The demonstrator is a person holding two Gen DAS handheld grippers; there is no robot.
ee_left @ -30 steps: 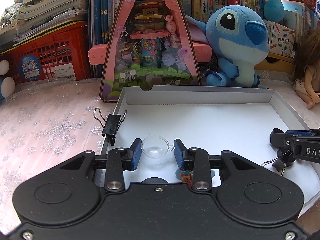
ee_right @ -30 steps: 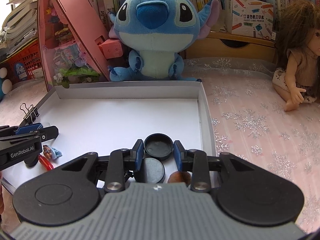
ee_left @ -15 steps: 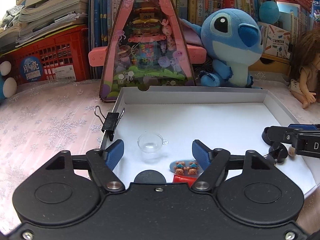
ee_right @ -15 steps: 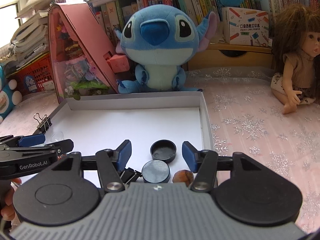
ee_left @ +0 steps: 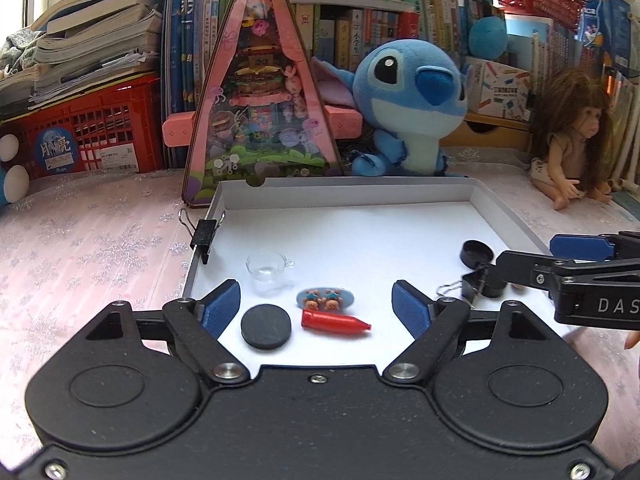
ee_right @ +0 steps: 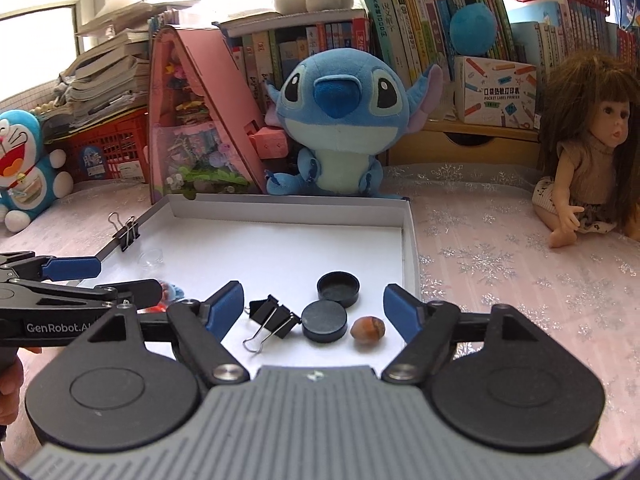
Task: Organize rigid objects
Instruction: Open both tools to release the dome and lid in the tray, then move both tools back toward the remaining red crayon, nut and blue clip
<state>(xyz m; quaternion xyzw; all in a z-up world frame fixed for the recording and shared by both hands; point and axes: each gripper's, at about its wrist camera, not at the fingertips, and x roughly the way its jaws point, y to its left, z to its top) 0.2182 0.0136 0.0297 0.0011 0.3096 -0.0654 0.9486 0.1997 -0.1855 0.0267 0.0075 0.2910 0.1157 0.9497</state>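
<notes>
Left gripper (ee_left: 316, 298) jaws just spread wide, nothing clamped; clear cup (ee_left: 267, 274) seen resting in white tray (ee_left: 400, 200) ahead. Right gripper (ee_right: 314, 304) jaws likewise just parted, empty; black cap (ee_right: 338, 289) set on tray floor beyond.

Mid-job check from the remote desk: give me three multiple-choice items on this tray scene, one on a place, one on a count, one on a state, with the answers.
1. Where is the binder clip with its handles up?
A. clamped on the tray's left wall
B. in the clear cup
C. on the doll's lap

2. How many solid black discs lie in the white tray?
A. none
B. two
C. five

3. How does the right gripper stand?
A. shut on the hazelnut
B. shut on the black cap
C. open, holding nothing

Answers: 1 A, it grips the wall's edge. 2 B, one disc near the left gripper, another disc beside the hazelnut. 3 C, its pads touch nothing.
</notes>
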